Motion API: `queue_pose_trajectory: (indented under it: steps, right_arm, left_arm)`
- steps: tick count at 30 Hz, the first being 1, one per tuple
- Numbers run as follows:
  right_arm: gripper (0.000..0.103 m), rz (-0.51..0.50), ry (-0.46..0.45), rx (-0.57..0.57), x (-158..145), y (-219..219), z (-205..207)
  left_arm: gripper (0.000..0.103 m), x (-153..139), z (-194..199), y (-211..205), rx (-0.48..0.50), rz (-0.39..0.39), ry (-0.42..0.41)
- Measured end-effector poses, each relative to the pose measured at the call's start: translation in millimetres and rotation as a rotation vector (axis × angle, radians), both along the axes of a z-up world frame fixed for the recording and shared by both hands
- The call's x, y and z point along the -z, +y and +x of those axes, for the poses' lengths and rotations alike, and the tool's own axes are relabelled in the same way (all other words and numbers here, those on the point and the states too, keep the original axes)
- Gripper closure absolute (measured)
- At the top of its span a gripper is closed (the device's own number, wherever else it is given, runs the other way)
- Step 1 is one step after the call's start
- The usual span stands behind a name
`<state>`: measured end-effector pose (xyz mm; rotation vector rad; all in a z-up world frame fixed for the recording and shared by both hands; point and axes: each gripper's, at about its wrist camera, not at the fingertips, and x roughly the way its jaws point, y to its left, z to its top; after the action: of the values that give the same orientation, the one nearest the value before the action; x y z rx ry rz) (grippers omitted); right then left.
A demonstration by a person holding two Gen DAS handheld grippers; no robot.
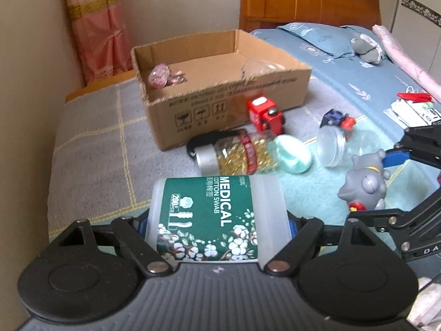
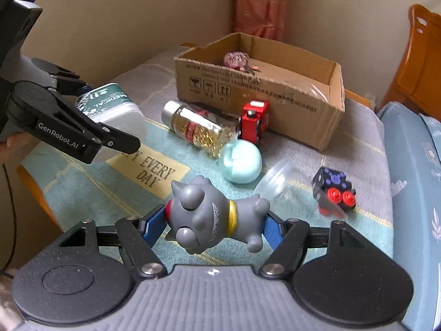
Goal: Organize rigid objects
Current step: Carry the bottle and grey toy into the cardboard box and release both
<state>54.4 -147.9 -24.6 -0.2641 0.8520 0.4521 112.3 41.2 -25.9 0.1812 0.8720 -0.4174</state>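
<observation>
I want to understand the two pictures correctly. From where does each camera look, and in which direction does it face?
Left wrist: sits on the left gripper, looks forward and down over the bed toward the cardboard box; its own fingers clamp the cotton swab box.
Right wrist: sits on the right gripper, looks toward the same corner; its fingers clamp the grey toy figure, and a bit of a hand shows at the left edge.
Shared: cardboard box, pill bottle, red toy, and each other's gripper.

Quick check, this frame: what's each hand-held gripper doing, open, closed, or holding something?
Left hand-held gripper: closed on the cotton swab box, lifted off the bed.
Right hand-held gripper: closed on the grey cat figurine.
</observation>
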Motion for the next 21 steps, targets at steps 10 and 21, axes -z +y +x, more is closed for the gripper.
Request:
queue_pose_trajectory:
  steps: [10,21]
  right_arm:
    - [0.027,0.012,-0.043,-0.054,-40,-12,24]
    - [0.027,0.020,-0.112,-0.034,-78,-29,77]
  left_arm:
    - [0.021,-42,22,-20,0.043,-0.016,-0.046]
    - [0.020,-74,91,-39,0.022,0.005,-0.093]
